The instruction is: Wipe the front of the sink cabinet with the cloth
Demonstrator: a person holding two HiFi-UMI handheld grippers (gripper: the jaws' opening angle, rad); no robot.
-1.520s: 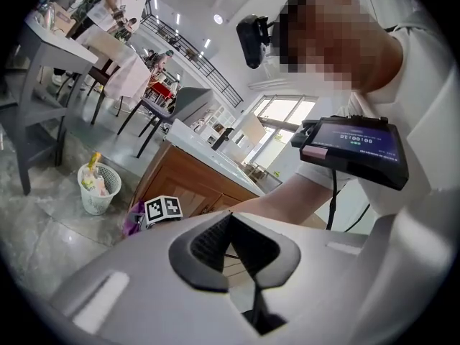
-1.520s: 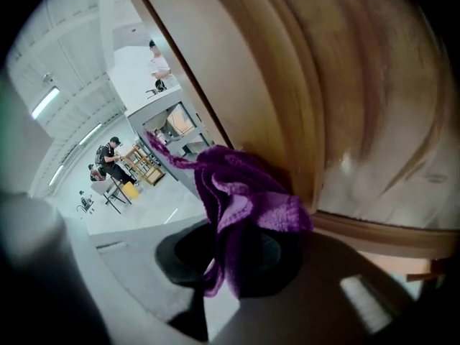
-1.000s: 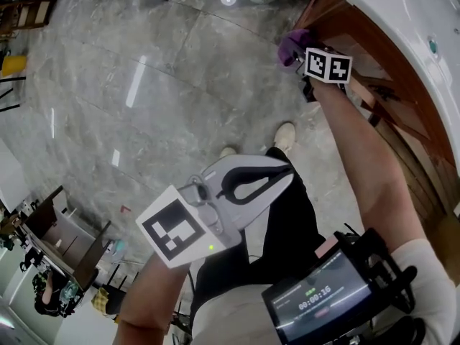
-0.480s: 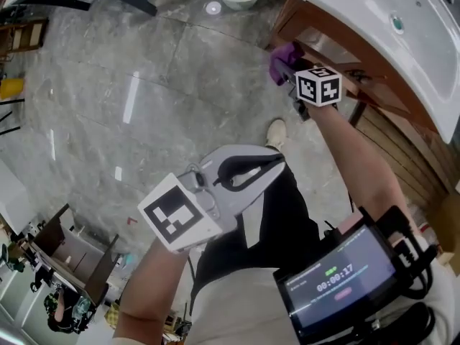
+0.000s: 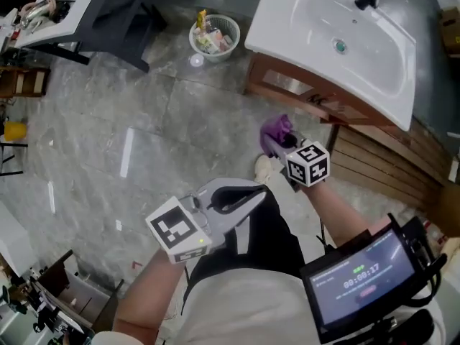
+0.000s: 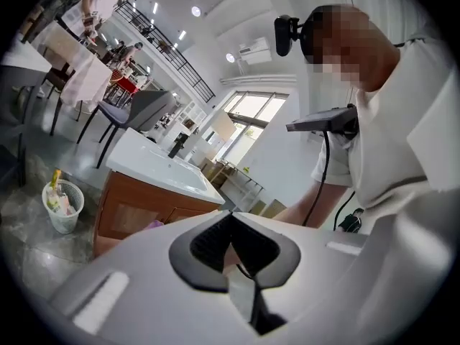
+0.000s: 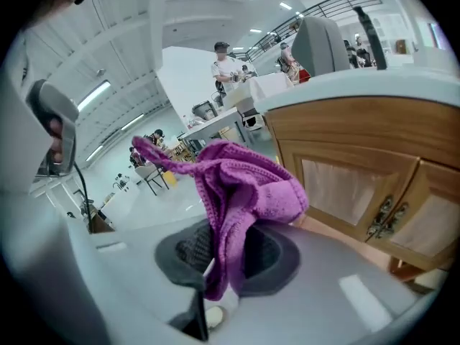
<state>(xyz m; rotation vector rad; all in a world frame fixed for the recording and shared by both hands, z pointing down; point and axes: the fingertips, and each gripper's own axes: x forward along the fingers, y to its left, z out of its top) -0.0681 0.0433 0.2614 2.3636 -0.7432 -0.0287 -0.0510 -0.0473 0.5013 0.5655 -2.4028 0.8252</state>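
Observation:
The sink cabinet (image 5: pixel 282 83) is brown wood under a white basin (image 5: pixel 338 31), at the upper right of the head view. My right gripper (image 5: pixel 276 143) is shut on a purple cloth (image 5: pixel 275 129) and hangs a short way in front of the cabinet, apart from it. In the right gripper view the cloth (image 7: pixel 244 185) bunches out of the right gripper (image 7: pixel 226 254), with the cabinet doors (image 7: pixel 359 175) to its right. My left gripper (image 5: pixel 248 195) is held low near my body, shut and empty. In its own view the left gripper (image 6: pixel 233 257) points toward the cabinet (image 6: pixel 133 207).
A white waste basket (image 5: pixel 213 34) with rubbish stands on the grey marble floor left of the cabinet. A dark-legged table (image 5: pixel 79 9) is at the upper left. Wooden slats (image 5: pixel 381 165) run along the right. A screen (image 5: pixel 359 277) hangs at my chest. People stand far off.
My right gripper has drawn back from the cabinet front with the cloth. The view has pulled away, so the whole basin now shows. The left gripper has stayed near my body.

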